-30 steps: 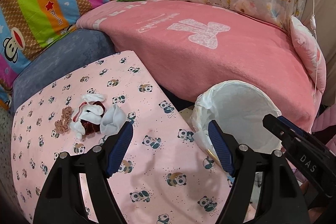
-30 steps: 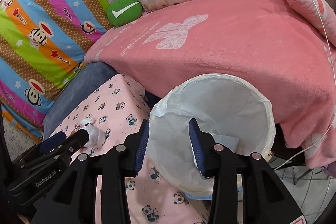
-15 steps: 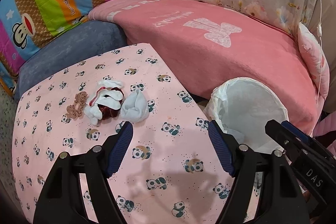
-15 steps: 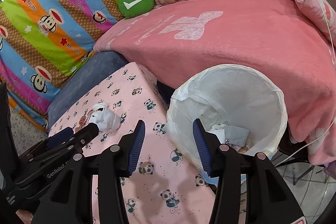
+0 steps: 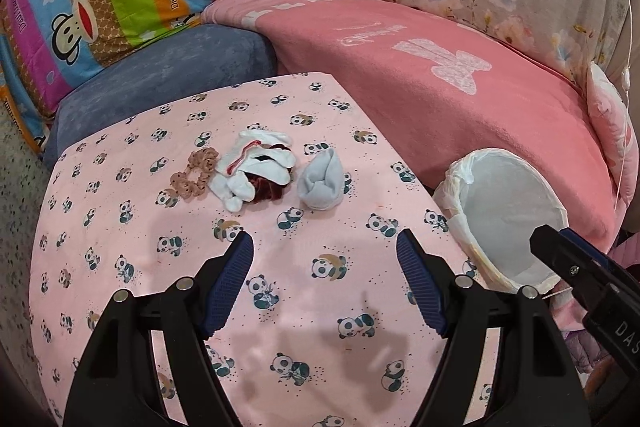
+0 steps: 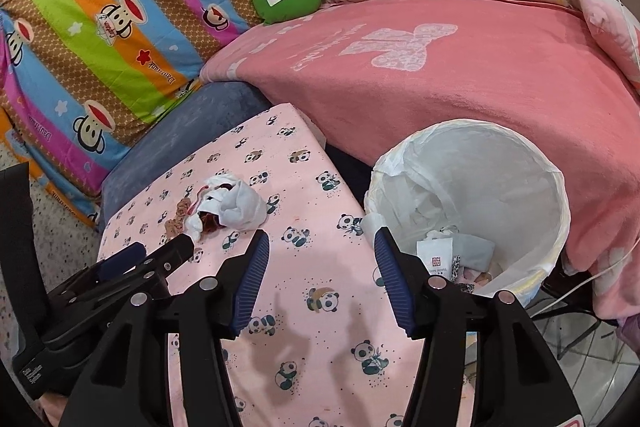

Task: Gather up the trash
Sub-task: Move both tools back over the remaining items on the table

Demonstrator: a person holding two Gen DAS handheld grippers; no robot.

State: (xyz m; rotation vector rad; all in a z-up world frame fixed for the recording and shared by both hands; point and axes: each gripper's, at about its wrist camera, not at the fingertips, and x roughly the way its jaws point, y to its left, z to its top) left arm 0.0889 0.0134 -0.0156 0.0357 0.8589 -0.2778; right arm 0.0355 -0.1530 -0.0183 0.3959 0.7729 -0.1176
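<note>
Between grabs, lining up on the next bit of trash

The leftover pile (image 5: 256, 167) sits mid-table on the panda cloth (image 5: 320, 307): crumpled white tissues over something dark red, a tan scrunchie-looking thing touching its left side, and a pale balled-up wad (image 5: 322, 183) just to its right. The lined bin (image 6: 472, 203) stands off the table's right edge and already holds some scraps. My left gripper (image 5: 325, 259) hovers near the pile, jaws spread wide and empty; my right gripper (image 6: 322, 259) is also wide open, over the table beside the bin. Next I'd guess it's dropping the left one onto the wad, pinching low so the tissue doesn't slip out.
</note>
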